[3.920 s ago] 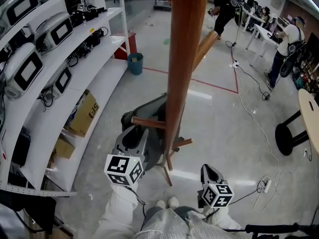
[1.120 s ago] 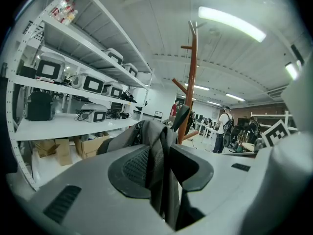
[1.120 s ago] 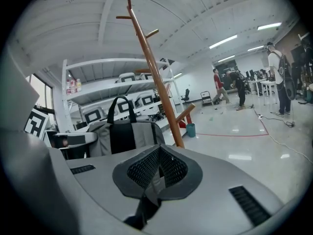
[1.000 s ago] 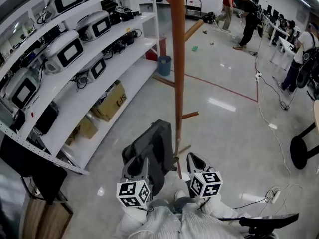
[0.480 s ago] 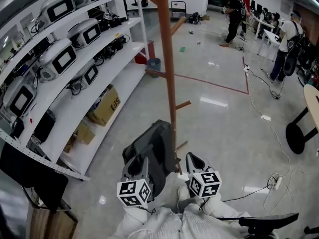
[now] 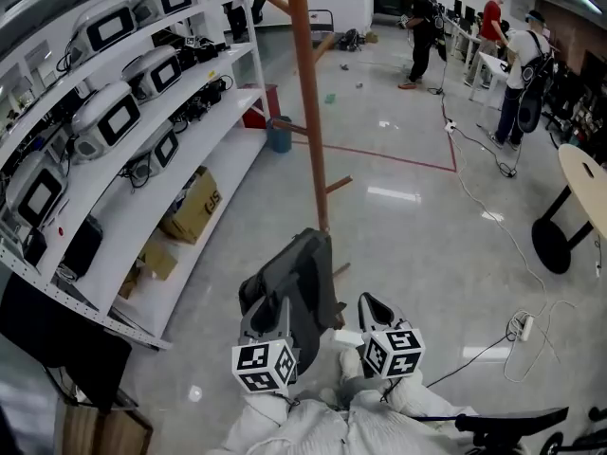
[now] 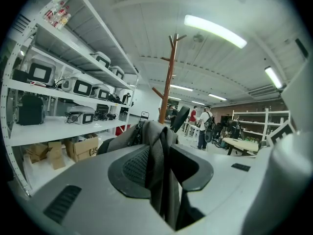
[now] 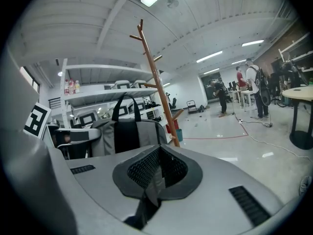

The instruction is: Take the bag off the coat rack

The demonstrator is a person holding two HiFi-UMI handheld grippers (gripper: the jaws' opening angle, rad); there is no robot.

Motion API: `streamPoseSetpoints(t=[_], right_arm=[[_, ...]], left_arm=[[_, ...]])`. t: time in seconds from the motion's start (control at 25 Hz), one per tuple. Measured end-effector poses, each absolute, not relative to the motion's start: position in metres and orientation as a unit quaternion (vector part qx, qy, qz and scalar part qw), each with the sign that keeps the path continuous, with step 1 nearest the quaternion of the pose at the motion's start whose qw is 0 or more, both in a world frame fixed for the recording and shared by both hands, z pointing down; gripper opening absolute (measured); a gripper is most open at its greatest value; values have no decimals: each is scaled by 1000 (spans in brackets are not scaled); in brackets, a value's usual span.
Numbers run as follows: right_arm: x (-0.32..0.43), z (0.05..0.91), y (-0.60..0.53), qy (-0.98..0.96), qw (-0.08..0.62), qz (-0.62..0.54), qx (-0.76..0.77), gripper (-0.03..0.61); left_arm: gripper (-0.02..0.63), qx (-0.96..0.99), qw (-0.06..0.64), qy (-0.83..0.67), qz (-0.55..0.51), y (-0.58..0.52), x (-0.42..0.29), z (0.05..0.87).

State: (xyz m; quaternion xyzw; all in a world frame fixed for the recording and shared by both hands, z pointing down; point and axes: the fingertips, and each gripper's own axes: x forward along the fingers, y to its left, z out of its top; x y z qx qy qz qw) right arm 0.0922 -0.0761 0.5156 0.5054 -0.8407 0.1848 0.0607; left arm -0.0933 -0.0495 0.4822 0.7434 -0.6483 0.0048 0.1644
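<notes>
bag (image 6: pixel 302 271) in left gripper (image 6: pixel 268 311) jaws

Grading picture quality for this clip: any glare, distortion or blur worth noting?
Head view: sharp, ceiling lights glare off the floor. Left gripper view: heavy fisheye, dark corners, the bag close and soft. Right gripper view: same fisheye, coat rack tilted.

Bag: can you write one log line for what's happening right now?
grey bag: off the coat rack, held up | left gripper: shut on grey bag | right gripper: shut on grey bag
</notes>
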Motion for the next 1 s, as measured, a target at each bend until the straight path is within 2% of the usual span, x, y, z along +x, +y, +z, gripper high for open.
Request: streamPoseSetpoints(t=[1.0], right_arm=[[100,497,-65,-861,65,151,482,12]], left_arm=[[114,739,178,-649,4,-30,-69,485]])
